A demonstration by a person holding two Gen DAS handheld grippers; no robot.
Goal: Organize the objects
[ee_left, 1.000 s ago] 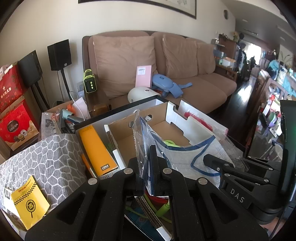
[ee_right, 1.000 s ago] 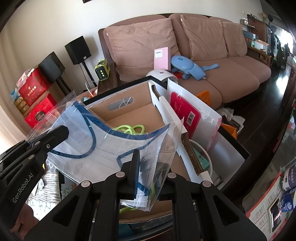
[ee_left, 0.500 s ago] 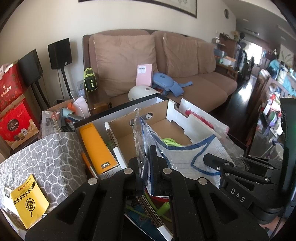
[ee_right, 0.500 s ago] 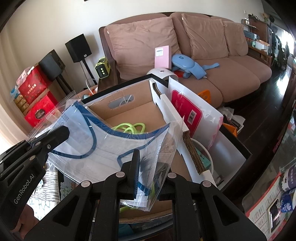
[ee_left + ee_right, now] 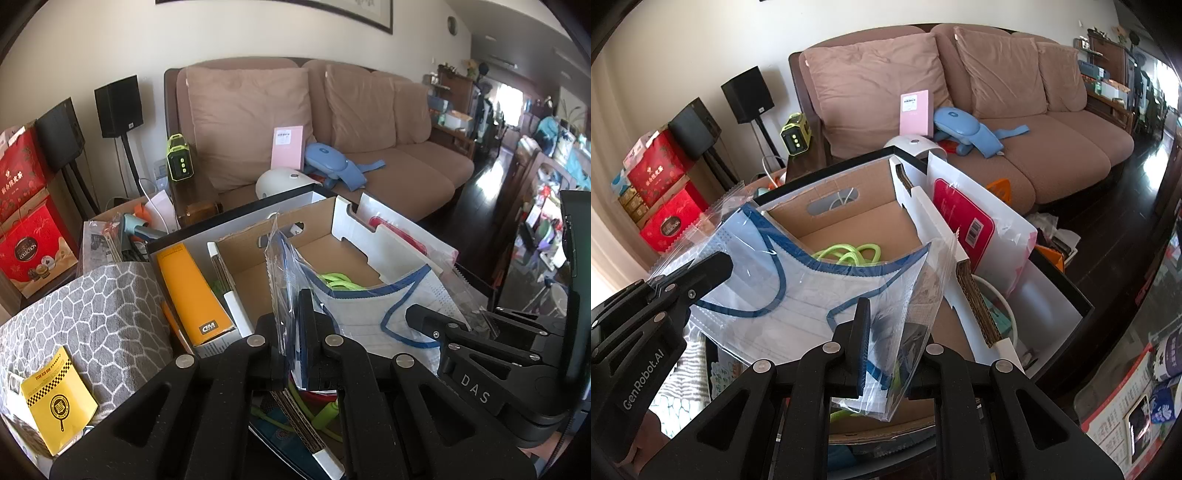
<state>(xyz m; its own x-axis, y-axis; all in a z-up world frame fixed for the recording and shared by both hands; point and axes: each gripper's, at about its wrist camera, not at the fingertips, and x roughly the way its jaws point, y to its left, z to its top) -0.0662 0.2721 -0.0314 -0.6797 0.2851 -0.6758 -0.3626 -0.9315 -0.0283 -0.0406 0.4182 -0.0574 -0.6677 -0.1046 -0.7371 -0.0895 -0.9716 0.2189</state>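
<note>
Cardboard box point(image 5: 849, 221) sits open below, green cord point(image 5: 849, 254) on its floor; bagged mask point(image 5: 812, 291) hangs over its near edge, left gripper point(image 5: 301, 332) and right gripper point(image 5: 882, 332) each clamped on a bag edge. Best lowered level, both releasing together

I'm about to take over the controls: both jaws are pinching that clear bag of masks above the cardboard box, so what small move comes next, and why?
Probably lower the mask bag into the cardboard box. The left gripper and right gripper each pinch an edge, the bag hangs over the open box, and only a green cable lies inside, leaving room.
</note>
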